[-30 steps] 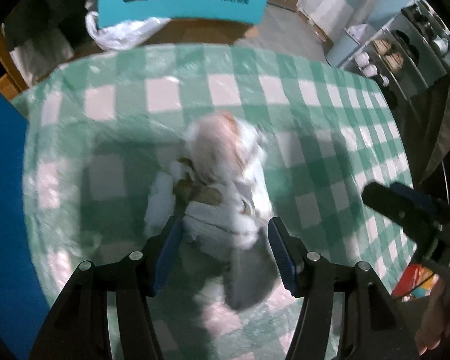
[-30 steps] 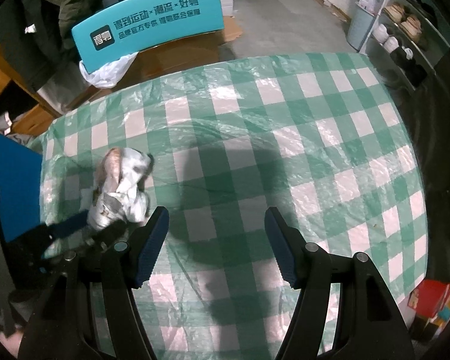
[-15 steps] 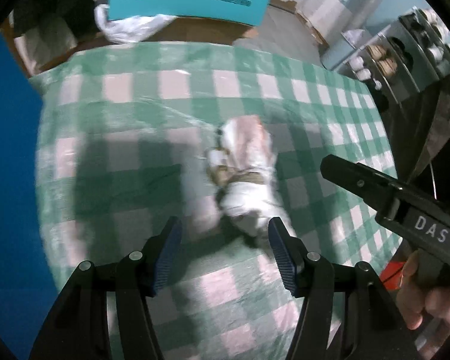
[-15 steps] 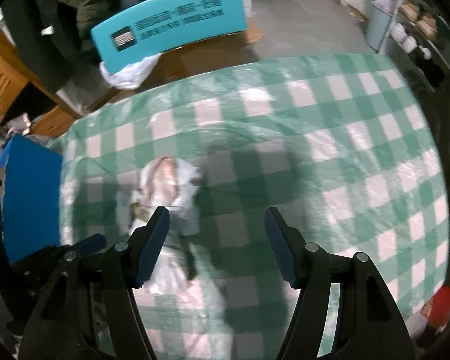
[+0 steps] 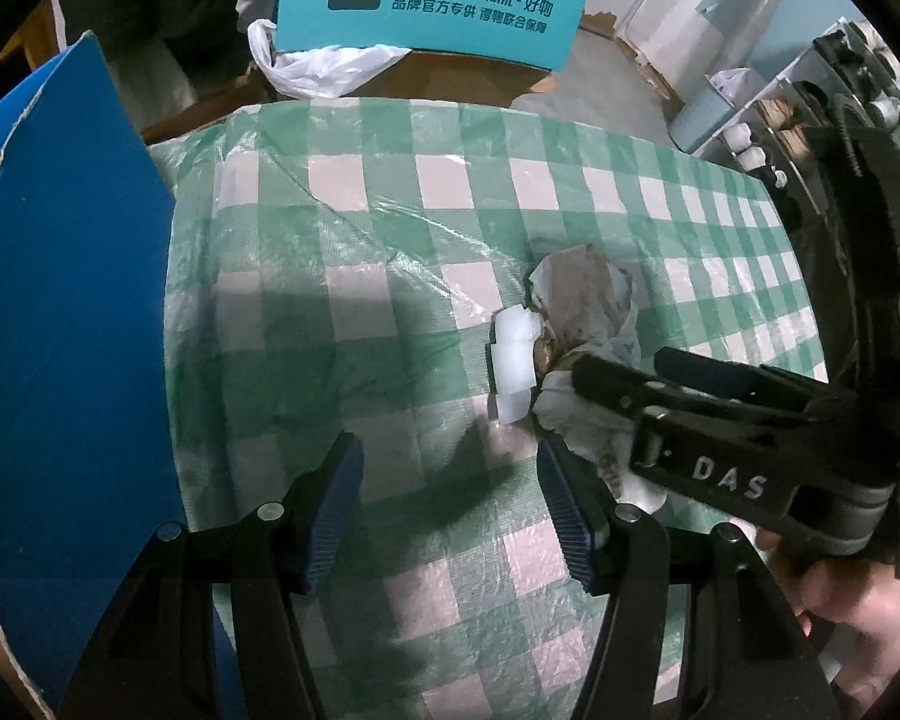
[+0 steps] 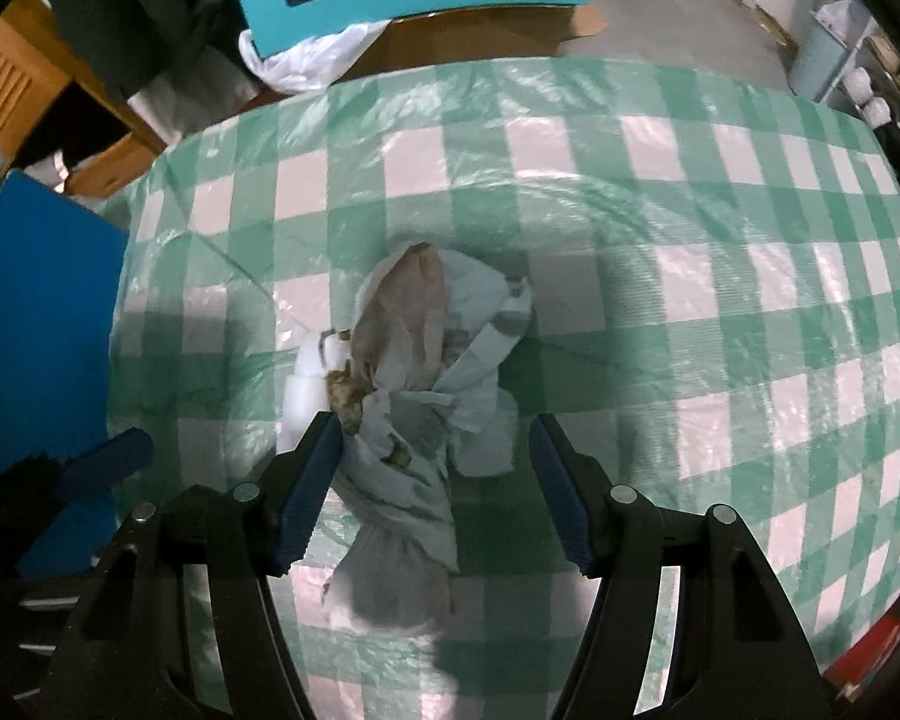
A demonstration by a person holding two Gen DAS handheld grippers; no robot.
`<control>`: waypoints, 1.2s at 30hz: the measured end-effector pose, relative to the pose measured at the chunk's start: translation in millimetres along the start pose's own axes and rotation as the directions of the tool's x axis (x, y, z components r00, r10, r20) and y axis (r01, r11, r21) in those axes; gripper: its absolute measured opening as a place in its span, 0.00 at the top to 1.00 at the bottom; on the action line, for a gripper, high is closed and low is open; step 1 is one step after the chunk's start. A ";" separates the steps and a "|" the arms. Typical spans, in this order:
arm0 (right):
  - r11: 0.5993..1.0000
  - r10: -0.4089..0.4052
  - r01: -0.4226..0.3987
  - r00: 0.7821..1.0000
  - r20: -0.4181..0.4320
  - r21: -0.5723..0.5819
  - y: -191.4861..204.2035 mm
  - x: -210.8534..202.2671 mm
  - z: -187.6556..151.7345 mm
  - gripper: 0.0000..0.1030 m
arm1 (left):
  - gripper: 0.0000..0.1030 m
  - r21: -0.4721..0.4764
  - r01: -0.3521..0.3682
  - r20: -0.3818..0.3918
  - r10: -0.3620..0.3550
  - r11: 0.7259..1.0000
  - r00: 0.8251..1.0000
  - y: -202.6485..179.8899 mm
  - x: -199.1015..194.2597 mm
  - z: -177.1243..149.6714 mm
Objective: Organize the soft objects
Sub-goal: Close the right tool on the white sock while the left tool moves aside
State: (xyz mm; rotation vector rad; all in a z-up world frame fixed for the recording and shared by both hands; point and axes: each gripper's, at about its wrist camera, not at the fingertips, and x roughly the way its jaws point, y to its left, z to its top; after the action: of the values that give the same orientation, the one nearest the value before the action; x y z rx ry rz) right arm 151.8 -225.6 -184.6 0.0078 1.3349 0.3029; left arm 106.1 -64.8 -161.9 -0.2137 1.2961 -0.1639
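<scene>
A crumpled bundle of pale paper or cloth with brown patches (image 6: 426, 372) lies on the green and white checked table cover (image 6: 690, 300). White foam pieces (image 6: 306, 384) stick out on its left side. My right gripper (image 6: 435, 480) is open, its jaws on either side of the bundle's near end. In the left wrist view the bundle (image 5: 588, 312) and foam (image 5: 513, 360) lie to the right, with the right gripper (image 5: 624, 369) over them. My left gripper (image 5: 450, 504) is open and empty, left of the bundle.
A blue board (image 5: 60, 330) stands along the table's left edge, also in the right wrist view (image 6: 36, 300). A teal box (image 5: 432, 6) and a white plastic bag (image 5: 318, 69) sit beyond the far edge. Shelves (image 5: 810, 108) stand at the far right.
My left gripper has let go of the bundle and drawn away to its left. My right gripper has moved left and now has the bundle between its open jaws.
</scene>
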 end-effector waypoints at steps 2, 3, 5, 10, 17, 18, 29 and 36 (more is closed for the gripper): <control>1.000 0.006 -0.006 1.000 -0.008 -0.001 0.1 2.9 0.1 0.37 | 0.40 0.006 -0.004 0.003 0.004 1.000 1.000 -0.5 0.1 0.7; 1.000 0.017 -0.017 1.000 -0.010 0.005 -1.5 3.6 0.0 0.37 | 0.40 0.006 -0.001 0.004 0.001 1.000 1.000 -0.9 0.1 1.2; 0.999 0.043 -0.043 0.999 -0.011 0.018 -5.7 4.0 -0.4 0.50 | 0.40 0.004 0.004 0.004 -0.004 1.000 1.000 -1.9 -0.2 2.2; 0.998 0.051 -0.051 0.999 -0.003 0.026 -14.8 -3.3 -2.3 0.69 | 0.40 0.001 0.003 0.003 -0.003 1.000 1.000 -5.3 2.0 5.6; 0.998 -0.030 0.030 0.999 0.011 0.048 -40.5 -13.4 -7.8 0.69 | 0.40 -0.003 -0.004 -0.005 0.004 1.000 1.000 -17.0 12.7 14.3; 0.998 -0.036 0.035 0.999 0.013 0.058 -45.9 -15.7 -8.5 0.69 | 0.40 -0.005 -0.004 -0.005 0.004 1.000 1.000 -19.0 13.8 15.5; 0.991 0.015 -0.026 0.996 0.089 0.131 -75.8 -51.5 -19.3 0.54 | 0.40 -0.016 -0.052 -0.011 0.052 0.999 0.999 -38.5 38.7 31.3; 0.988 0.022 -0.036 0.996 0.091 0.147 -77.5 -49.5 -17.7 0.44 | 0.44 -0.025 -0.057 -0.027 0.057 0.998 0.998 -37.3 47.2 31.0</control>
State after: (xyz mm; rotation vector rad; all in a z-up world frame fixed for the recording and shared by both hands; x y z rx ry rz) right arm 141.4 -314.0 -155.4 0.1645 1.2672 0.2245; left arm 148.4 -110.2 -188.9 -0.1971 1.3299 -0.1016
